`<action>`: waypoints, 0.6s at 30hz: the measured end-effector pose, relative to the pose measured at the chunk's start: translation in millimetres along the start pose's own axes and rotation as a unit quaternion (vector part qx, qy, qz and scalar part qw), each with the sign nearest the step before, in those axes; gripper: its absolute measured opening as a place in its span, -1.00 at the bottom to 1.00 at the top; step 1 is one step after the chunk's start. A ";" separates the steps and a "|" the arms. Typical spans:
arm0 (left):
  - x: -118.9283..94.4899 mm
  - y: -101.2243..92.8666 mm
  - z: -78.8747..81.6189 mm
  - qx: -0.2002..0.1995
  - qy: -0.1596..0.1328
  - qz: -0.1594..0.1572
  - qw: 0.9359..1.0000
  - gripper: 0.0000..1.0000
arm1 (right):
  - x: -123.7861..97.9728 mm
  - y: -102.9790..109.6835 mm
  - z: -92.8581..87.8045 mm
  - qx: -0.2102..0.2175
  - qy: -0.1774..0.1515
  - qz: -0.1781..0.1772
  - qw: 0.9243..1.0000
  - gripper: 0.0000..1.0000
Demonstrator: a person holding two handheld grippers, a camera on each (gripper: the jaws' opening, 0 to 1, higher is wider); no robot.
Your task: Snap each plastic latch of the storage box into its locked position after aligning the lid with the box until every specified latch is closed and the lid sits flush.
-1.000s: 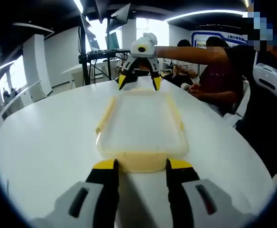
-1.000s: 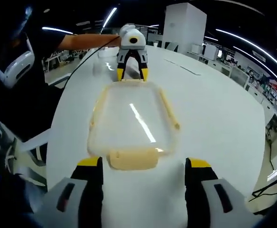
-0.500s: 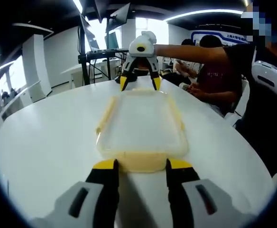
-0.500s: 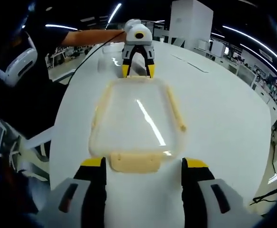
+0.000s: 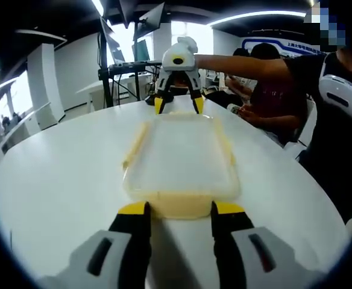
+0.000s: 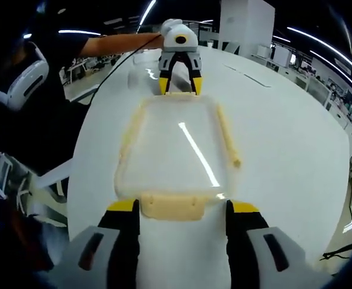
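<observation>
A clear storage box [image 5: 181, 158] with a pale yellow lid rim lies flat on the white worktop [image 5: 55, 180]. At its near end, the left gripper [image 5: 179, 212] stands with its yellow-tipped jaws apart, one on each side of the near latch [image 5: 179, 206]. At the far end, the right gripper [image 5: 179, 106] points down at the far edge, jaws spread, held on a person's outstretched arm [image 5: 248, 66]. Seated people [image 5: 266, 99] are at the far right of the worktop.

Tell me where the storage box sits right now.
The storage box lies on the white table, lengthwise between the left gripper and right gripper, one at each short end.
</observation>
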State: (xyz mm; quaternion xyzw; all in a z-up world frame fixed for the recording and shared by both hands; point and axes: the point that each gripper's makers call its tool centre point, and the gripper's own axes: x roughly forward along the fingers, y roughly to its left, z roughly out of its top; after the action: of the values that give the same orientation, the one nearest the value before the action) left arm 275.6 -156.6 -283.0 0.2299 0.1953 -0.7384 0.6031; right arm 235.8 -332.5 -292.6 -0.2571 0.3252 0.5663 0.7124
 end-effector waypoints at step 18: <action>-7.2 13.6 -4.3 -0.002 0.012 0.006 1.000 -0.24 | 3.9 25.0 6.5 0.003 0.022 -0.003 1.000 -0.14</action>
State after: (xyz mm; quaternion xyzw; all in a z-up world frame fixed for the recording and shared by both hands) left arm 290.6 -151.1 -282.5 0.2388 0.2029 -0.7312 0.6060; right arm 213.2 -319.6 -291.2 -0.2679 0.3416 0.5575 0.7076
